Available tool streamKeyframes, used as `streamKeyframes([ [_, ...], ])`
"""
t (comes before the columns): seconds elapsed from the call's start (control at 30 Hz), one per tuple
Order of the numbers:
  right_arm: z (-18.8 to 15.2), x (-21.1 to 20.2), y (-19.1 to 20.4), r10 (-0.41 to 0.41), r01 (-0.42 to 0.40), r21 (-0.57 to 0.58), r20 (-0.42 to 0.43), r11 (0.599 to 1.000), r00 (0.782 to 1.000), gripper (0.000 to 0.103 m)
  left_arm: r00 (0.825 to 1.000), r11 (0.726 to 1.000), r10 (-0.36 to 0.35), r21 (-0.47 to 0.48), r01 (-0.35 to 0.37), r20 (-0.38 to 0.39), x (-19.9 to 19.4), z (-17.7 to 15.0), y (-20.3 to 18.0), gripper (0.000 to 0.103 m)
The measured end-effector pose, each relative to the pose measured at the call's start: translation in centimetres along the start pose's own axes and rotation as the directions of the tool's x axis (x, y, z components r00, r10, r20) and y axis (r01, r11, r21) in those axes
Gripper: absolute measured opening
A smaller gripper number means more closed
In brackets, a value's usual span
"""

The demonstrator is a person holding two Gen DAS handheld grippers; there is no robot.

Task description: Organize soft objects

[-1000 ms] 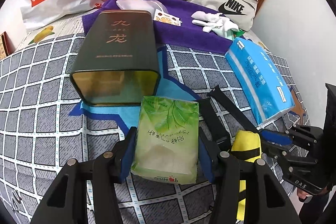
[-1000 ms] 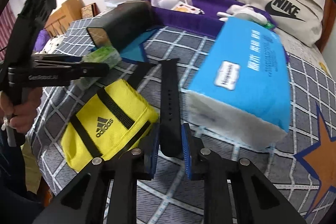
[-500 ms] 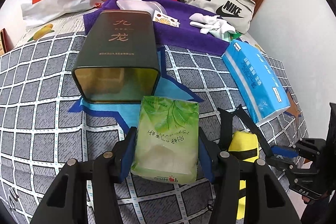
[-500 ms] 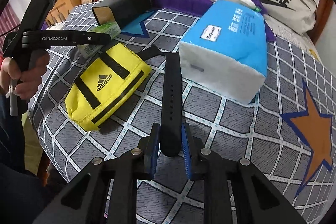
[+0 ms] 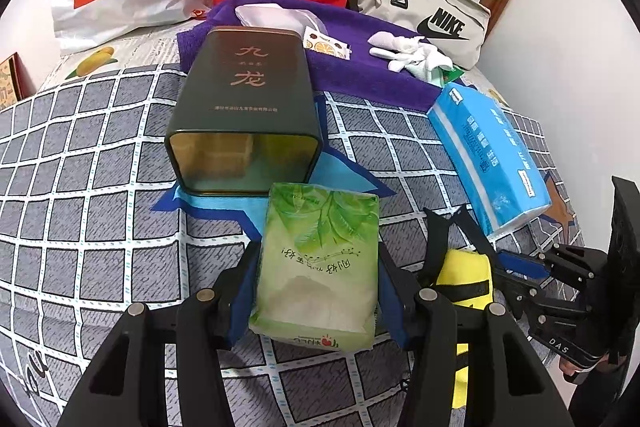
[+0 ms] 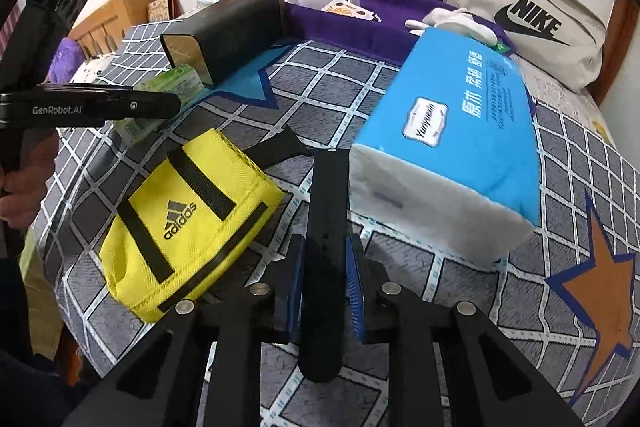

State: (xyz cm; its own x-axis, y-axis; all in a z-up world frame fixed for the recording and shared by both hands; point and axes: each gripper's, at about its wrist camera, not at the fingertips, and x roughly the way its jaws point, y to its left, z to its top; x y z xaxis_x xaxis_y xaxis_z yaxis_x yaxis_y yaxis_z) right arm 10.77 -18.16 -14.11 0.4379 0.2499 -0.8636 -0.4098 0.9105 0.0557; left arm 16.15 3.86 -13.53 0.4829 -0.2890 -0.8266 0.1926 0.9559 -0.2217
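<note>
We had both grippers loaded over the bed (image 5: 100, 155). Our left gripper (image 5: 316, 291) was clamped on the green tissue pack (image 5: 318, 267), its blue pads pressed against the pack's two long sides, so the soft pack sat square between the fingers without sagging. The pack's long axis ran straight ahead along the fingers, its far end pointing at the open mouth of the dark tin (image 5: 246, 131), which lay on its side just beyond with the opening facing us; we judged this line-up was meant for sliding the pack into the tin, though the pack had not yet entered. Our right gripper (image 6: 326, 277) was closed on a black strap (image 6: 326, 227), pinching it across its width near the near end. The strap's length ran away from us along the fingers, between the yellow bag (image 6: 188, 231) on its left and the blue tissue pack (image 6: 452, 151) on its right, close to both; whether it touched either we could not tell. A second black strap piece lay angled off toward the bag, and we could not tell how the two joined. We held the strap by its end, probably so the rest could trail free. The blue pack lay flat, long axis pointing toward the purple towel (image 5: 360, 79) at the bed's far side.
</note>
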Motion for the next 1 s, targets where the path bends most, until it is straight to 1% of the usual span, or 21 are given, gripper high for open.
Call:
streamKeyframes([
  [0.13,0.0,0.2,-0.2,0.010,-0.010,0.039,-0.007,0.999,1.000,0.022,1.000,1.000,-0.009,0.002,0.009,-0.002,0.1,-0.1,-0.3,0.052],
  [0.2,0.0,0.4,-0.4,0.017,-0.018,0.057,0.007,0.998,1.000,0.022,1.000,1.000,-0.010,0.006,0.010,-0.004,0.1,-0.1,-0.5,0.052],
  [0.27,-0.2,0.4,-0.1,0.011,-0.012,0.030,0.035,0.999,0.999,0.022,1.000,1.000,-0.011,0.010,0.011,-0.001,0.1,-0.2,-0.7,0.052],
  [0.33,-0.3,0.2,-0.2,0.013,-0.015,0.033,0.043,0.999,0.999,0.021,1.000,1.000,-0.007,0.014,0.007,0.006,-0.1,-0.2,-0.9,0.052],
  [0.4,-0.2,-0.2,-0.2,0.016,-0.018,0.046,0.041,0.999,0.999,0.021,1.000,1.000,-0.005,0.016,0.005,0.011,-0.5,-0.3,-1.0,0.052],
  [0.53,0.1,-1.9,0.1,0.004,-0.008,0.062,0.071,0.998,0.997,0.021,1.000,1.000,-0.003,0.020,0.002,0.027,-1.8,-0.4,-1.2,0.052],
  [0.7,1.0,-3.6,0.7,0.001,-0.006,0.051,0.102,0.999,0.995,0.021,0.999,1.000,-0.002,0.017,0.001,0.048,-3.4,-0.2,-1.1,0.052],
  [0.83,2.1,-4.7,0.6,-0.013,0.005,0.058,0.130,0.998,0.991,0.021,0.998,1.000,0.002,0.011,-0.003,0.062,-4.5,0.3,-1.0,0.052],
  [1.0,3.7,-5.9,0.7,-0.012,0.006,0.036,0.156,0.999,0.988,0.021,0.997,1.000,-0.005,0.009,0.004,0.081,-5.6,1.1,-1.1,0.052],
])
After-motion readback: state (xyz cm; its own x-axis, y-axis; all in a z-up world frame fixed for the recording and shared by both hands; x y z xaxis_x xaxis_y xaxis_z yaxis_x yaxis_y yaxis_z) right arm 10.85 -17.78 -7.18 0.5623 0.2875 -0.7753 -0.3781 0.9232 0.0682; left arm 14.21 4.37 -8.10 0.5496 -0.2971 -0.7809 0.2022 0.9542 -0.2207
